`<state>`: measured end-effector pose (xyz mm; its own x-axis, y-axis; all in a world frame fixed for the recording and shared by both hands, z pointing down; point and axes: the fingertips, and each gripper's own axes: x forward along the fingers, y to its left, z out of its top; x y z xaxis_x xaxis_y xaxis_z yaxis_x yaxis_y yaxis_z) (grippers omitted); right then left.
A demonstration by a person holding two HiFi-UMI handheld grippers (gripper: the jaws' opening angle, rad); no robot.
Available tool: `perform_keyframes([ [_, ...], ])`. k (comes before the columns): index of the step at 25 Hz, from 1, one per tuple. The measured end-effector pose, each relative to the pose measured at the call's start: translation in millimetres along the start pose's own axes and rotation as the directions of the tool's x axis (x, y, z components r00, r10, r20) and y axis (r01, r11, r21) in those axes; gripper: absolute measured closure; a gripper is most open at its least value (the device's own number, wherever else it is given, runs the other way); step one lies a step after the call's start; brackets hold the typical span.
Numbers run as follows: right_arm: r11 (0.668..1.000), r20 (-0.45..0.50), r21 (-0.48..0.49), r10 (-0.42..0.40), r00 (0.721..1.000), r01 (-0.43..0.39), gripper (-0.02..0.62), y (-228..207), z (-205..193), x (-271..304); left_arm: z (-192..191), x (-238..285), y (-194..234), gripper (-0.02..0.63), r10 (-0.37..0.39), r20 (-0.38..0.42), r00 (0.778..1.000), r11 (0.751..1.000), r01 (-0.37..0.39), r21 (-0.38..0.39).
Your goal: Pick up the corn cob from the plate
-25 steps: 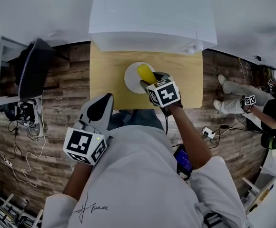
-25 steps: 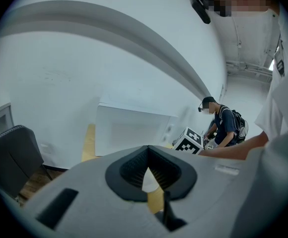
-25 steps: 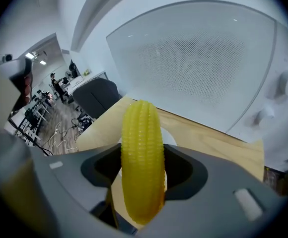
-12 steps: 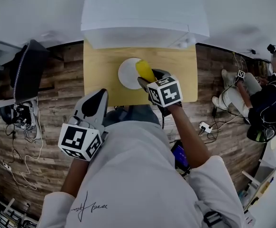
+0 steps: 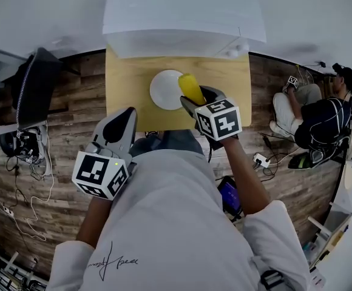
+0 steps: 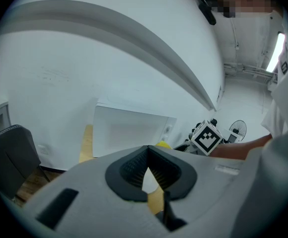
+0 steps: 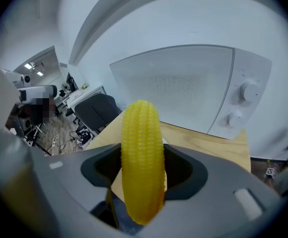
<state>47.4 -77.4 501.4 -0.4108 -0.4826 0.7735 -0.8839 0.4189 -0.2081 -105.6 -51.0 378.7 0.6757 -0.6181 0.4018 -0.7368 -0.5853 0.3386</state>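
Count: two grippers, one corn cob (image 5: 191, 88), one plate (image 5: 162, 90), one table (image 5: 126, 93), one microwave (image 5: 185, 18) with two knobs (image 7: 249, 90), one dark chair (image 5: 35, 85), and one other person (image 5: 319, 123) sitting on the floor well to the right.

Right gripper (image 5: 198, 101): jaws clamped on the corn cob, one pad on each side of its lower half. Nothing else is between them.

Left gripper (image 5: 127, 115): jaw tips together and empty. It hangs at the table's near left corner, well apart from the plate.

Edges and clearance: the plate lies left of the tabletop's centre and carries nothing. Bare wood surrounds it on every side, with the widest strip to its right. The microwave runs along the whole far edge of the table and closes that side. The near edge faces the person. The left and right edges give onto plank floor.

Corn cob position: held in the right gripper above the tabletop. In the head view it overlaps the plate's right rim. Contact with the plate cannot be confirmed.

Orientation: the long axis follows the line of the jaws. The free rounded end projects past the jaw tips toward the microwave, leaning slightly left in the head view. In the right gripper view the tip shows against the microwave's front.
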Motion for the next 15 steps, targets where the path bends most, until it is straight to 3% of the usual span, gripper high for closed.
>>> perform_keyframes([
  [15,0.998,0.135,0.063,-0.028,0.990,0.020,0.331,12.4,14.5,-42.4,7.2,1.6,4.5,0.611,0.008,0.018,1.000,1.000,-0.008,-0.009],
])
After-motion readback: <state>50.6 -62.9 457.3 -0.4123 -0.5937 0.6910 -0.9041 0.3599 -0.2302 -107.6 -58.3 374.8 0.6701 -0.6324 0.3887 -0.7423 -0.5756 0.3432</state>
